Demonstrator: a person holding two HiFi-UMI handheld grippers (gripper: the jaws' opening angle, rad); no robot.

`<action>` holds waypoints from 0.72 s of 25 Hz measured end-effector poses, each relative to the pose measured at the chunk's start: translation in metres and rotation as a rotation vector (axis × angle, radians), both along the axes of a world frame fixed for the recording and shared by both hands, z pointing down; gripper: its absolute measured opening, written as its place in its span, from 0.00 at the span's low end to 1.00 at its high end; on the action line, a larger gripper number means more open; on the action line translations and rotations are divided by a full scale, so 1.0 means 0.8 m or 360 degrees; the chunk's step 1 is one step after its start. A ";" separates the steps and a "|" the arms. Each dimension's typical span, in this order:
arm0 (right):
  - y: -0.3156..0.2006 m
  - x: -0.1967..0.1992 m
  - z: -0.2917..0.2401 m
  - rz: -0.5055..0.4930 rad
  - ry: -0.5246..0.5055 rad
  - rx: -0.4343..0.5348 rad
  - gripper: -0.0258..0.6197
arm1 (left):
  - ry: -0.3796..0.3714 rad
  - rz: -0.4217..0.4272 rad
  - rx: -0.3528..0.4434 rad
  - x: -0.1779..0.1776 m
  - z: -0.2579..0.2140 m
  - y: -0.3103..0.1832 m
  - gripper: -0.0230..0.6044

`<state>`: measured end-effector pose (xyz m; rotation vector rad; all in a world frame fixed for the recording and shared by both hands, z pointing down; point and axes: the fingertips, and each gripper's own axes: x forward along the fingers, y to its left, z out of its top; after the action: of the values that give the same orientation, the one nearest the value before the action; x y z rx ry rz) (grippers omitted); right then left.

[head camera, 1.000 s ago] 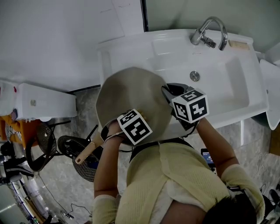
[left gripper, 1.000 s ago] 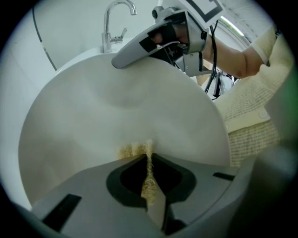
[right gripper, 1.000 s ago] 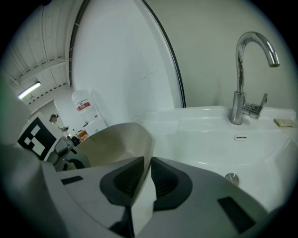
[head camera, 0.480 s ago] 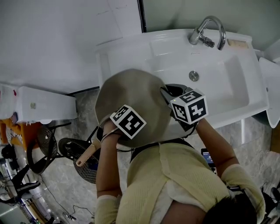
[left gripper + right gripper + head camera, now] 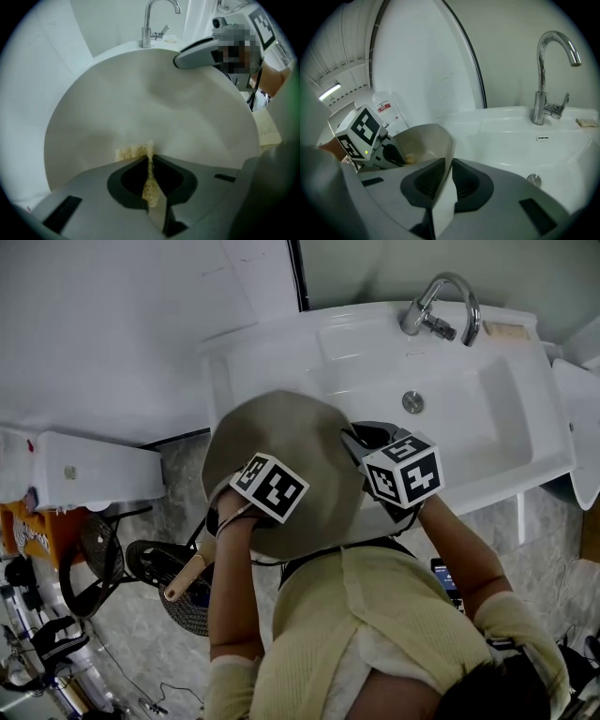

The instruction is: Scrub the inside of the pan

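Note:
A beige pan (image 5: 291, 442) is held tilted over the sink's (image 5: 487, 427) front left corner, its wooden handle (image 5: 186, 575) pointing down left. My right gripper (image 5: 354, 441) is shut on the pan's right rim; the rim (image 5: 446, 150) stands between its jaws. My left gripper (image 5: 270, 487) is inside the pan (image 5: 154, 98), shut on a thin yellow scrub pad (image 5: 133, 151) that is pressed against the pan's inner surface. The left gripper's marker cube (image 5: 360, 131) shows beside the pan (image 5: 424, 140) in the right gripper view. The right gripper's fingers (image 5: 199, 50) appear at the far rim.
A chrome faucet (image 5: 439, 298) and a drain (image 5: 412, 401) sit in the white sink. On the floor to the left are a fan (image 5: 155, 568), a white box (image 5: 89, 470) and orange items (image 5: 26, 529). A phone (image 5: 442, 576) hangs at the person's right.
The left gripper with the scrub pad has slid up and a little left across the pan's inside. The right gripper and the pan have hardly moved.

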<state>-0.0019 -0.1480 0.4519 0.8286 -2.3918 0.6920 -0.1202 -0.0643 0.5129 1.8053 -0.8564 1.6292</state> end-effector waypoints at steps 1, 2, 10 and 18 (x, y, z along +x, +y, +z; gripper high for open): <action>0.000 0.000 0.000 0.0001 -0.0001 -0.0001 0.11 | -0.0010 -0.0002 0.0007 -0.001 0.000 -0.003 0.17; 0.000 0.000 0.000 0.0001 -0.0002 -0.0001 0.11 | -0.0015 -0.0004 0.0016 -0.001 0.001 -0.006 0.17; 0.001 0.001 0.001 -0.0003 -0.0007 -0.0001 0.11 | -0.0048 -0.0042 0.0085 0.000 0.002 -0.027 0.17; 0.001 0.001 0.000 0.0001 -0.0009 -0.0002 0.12 | 0.0015 -0.0040 0.0169 0.014 0.000 -0.042 0.17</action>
<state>-0.0013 -0.1474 0.4519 0.8278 -2.3963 0.6969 -0.1093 -0.0978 0.5130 1.8646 -0.9738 1.5852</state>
